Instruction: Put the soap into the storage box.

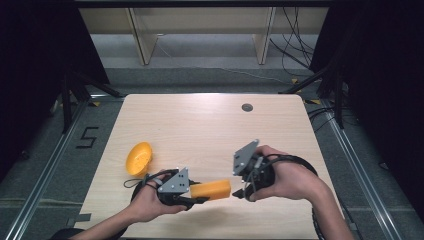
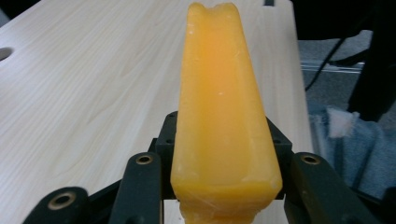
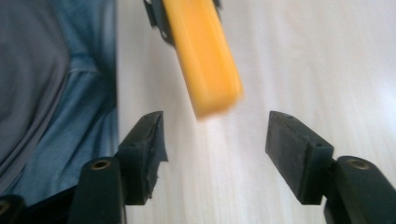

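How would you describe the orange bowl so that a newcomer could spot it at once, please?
Start at the wooden table and go to its near-left edge. The orange bowl lies there tipped on its side, beside the left hand. It is round and hollow, unlike the long orange block.

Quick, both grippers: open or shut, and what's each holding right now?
Left gripper: shut on the orange block, clamped at its near end.
Right gripper: open, holding nothing; the block's free end sits just ahead of its jaws.

Left tongs clamped, right tongs agape.
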A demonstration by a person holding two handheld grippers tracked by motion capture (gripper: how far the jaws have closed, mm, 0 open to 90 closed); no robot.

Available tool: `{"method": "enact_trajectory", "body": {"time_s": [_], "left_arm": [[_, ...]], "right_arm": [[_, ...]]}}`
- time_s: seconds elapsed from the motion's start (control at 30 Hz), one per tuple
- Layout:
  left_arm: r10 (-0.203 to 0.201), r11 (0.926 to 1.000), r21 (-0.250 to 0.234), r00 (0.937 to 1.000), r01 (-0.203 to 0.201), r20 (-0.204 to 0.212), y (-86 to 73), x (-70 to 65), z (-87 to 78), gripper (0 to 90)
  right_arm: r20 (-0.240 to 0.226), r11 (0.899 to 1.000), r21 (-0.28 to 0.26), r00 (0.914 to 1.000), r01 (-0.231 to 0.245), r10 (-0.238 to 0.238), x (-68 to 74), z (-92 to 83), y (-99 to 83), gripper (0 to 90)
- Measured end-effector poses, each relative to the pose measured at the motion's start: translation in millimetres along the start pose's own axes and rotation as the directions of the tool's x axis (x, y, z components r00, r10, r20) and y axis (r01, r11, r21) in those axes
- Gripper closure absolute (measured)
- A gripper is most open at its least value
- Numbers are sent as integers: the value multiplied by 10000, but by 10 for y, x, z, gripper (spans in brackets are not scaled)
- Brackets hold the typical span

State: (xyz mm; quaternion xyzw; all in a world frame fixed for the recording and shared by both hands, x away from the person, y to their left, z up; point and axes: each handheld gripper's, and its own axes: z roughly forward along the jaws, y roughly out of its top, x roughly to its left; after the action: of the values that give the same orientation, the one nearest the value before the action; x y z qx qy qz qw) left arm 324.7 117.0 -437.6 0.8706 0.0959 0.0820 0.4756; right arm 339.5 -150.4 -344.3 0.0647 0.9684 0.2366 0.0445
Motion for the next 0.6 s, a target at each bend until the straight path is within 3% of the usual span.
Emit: {"method": "enact_trajectory", "body": {"time_s": [0.03, 0.07, 0.17, 0.2, 0.23, 0.27, 0.3, 0.37, 0.4, 0.43, 0.47, 0.5, 0.53, 0.57, 0.6], "left_arm": [[-282, 9996, -8, 9990, 281, -349, -30, 31, -76, 604], [-282, 9996, -8, 9990, 281, -349, -30, 31, -76, 604], [-673, 9977, -54, 9943, 671, -826, -78, 68, -211, 604], [-781, 9969, -40, 9920, 781, -995, -91, 73, -251, 604], [-1064, 9943, -158, 9875, 1053, -1166, -115, 72, -296, 604], [-1232, 9924, -206, 9825, 1215, -1398, -141, 83, -357, 604], [-1301, 9915, -228, 9795, 1281, -1538, -157, 90, -393, 604], [-1584, 9874, -335, 9698, 1549, -1854, -207, 110, -492, 604], [-1692, 9856, -384, 9640, 1648, -2053, -225, 115, -534, 604], [-1611, 9869, -420, 9638, 1557, -2124, -238, 131, -566, 604], [-2023, 9793, -563, 9535, 1946, -2235, -260, 125, -611, 604], [-1959, 9806, -556, 9523, 1881, -2340, -269, 137, -649, 603], [-1988, 9800, -600, 9493, 1899, -2437, -281, 151, -697, 604], [-2277, 9735, -777, 9408, 2149, -2510, -295, 152, -737, 604], [-2223, 9748, -780, 9371, 2088, -2692, -306, 171, -790, 603]], "right_arm": [[521, 9974, -593, 9977, -411, 442, -24, -49, -126, 371], [521, 9974, -593, 9977, -411, 442, -24, -49, -126, 371], [1226, 9756, -1328, 9739, -1749, 1913, -73, -78, -364, 392], [1521, 9628, -1578, 9580, -2192, 2431, -100, -72, -466, 406], [1842, 9328, -2132, 9257, -2905, 3304, -120, -35, -608, 416], [1842, 9328, -2132, 9257, -2905, 3304, -120, -35, -608, 416], [1882, 9143, -2437, 9091, -3234, 3717, -149, -10, -712, 426], [2135, 8767, -2860, 8661, -3869, 4519, -159, 36, -833, 435], [2341, 8487, -3123, 8313, -4268, 5042, -161, 78, -907, 442], [2368, 8257, -3232, 8053, -4623, 5435, -152, 109, -947, 448], [2463, 8301, -3037, 8032, -4676, 5425, -175, 97, -986, 453], [2580, 8025, -3349, 7711, -4937, 5821, -178, 133, -1030, 453], [2523, 7803, -3470, 7495, -5203, 6120, -174, 152, -1048, 459], [2473, 7652, -3586, 7360, -5347, 6302, -175, 181, -1080, 469], [2478, 7435, -3923, 7163, -5415, 6524, -183, 242, -1144, 470]]}}
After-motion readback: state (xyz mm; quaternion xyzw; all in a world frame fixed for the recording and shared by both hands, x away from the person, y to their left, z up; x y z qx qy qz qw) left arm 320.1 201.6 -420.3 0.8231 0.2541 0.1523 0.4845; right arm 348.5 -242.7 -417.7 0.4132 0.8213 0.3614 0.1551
